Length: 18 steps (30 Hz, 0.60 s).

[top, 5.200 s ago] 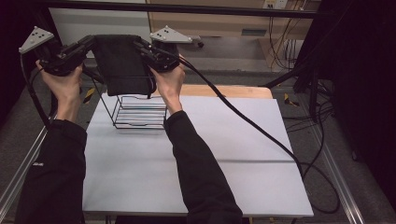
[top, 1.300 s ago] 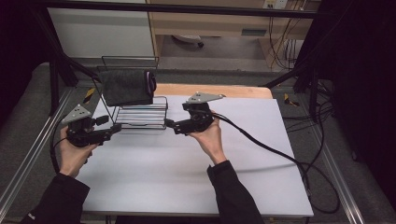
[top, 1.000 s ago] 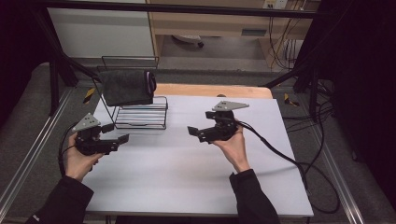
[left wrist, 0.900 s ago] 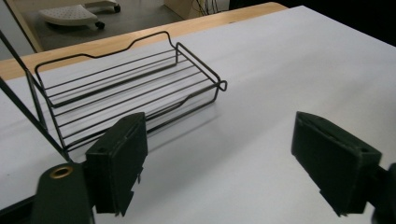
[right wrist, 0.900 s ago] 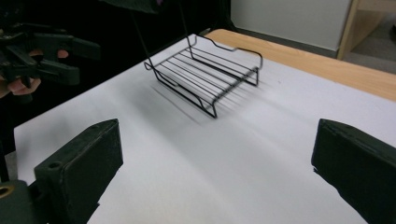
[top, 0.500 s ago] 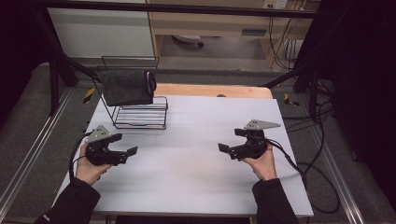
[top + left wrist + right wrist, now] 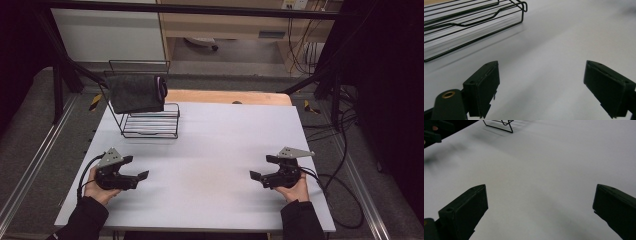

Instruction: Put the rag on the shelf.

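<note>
Black left tool [image 7: 136, 168] and right tool [image 7: 260, 168] gape wide, empty, above table [image 7: 215, 150].

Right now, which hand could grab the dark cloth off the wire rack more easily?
Probably the left. The left gripper is on the same side of the table as the wire rack holding the dark cloth. The right gripper sits open across the table, farther away.

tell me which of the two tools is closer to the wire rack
The left tool, at the table's near-left. The wire rack stands at the far-left with a dark cloth over its top bar, so the right tool, near-right, is much farther off.
</note>
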Motion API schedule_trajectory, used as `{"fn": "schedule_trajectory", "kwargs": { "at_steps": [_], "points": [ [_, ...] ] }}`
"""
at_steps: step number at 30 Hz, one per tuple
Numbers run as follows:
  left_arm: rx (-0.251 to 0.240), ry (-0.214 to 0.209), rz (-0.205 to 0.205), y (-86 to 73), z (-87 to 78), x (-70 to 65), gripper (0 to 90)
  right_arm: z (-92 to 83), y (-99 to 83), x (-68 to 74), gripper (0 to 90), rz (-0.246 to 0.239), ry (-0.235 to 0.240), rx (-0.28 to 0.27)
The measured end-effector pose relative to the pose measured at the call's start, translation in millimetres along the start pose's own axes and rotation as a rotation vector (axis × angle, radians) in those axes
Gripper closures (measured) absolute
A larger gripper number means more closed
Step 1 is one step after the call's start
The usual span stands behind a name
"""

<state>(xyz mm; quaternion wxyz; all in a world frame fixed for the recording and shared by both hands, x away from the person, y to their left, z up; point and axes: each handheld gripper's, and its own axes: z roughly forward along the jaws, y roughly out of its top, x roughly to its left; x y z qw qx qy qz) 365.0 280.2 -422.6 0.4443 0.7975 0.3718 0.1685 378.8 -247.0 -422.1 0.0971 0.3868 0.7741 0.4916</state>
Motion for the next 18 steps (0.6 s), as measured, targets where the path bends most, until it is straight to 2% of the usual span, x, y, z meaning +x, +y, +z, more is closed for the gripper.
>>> {"fn": "schedule_trajectory", "kwargs": {
  "at_steps": [8, 9, 18],
  "points": [
    [0.008, 0.005, 0.021, -11.2, 0.7, -0.6, 13.5, -14.8, -26.1, -11.3, 0.5, 0.015, -0.007, -0.014],
    [0.008, 0.004, 0.026, -11.9, 0.6, -0.4, 13.5, -16.1, -29.4, -13.4, 0.5, 0.005, -0.011, -0.008],
    [0.015, -0.009, 0.034, -17.7, 1.1, -1.0, 13.3, -17.2, -37.2, -13.4, 0.5, 0.014, -0.005, 0.006]
  ]
}}
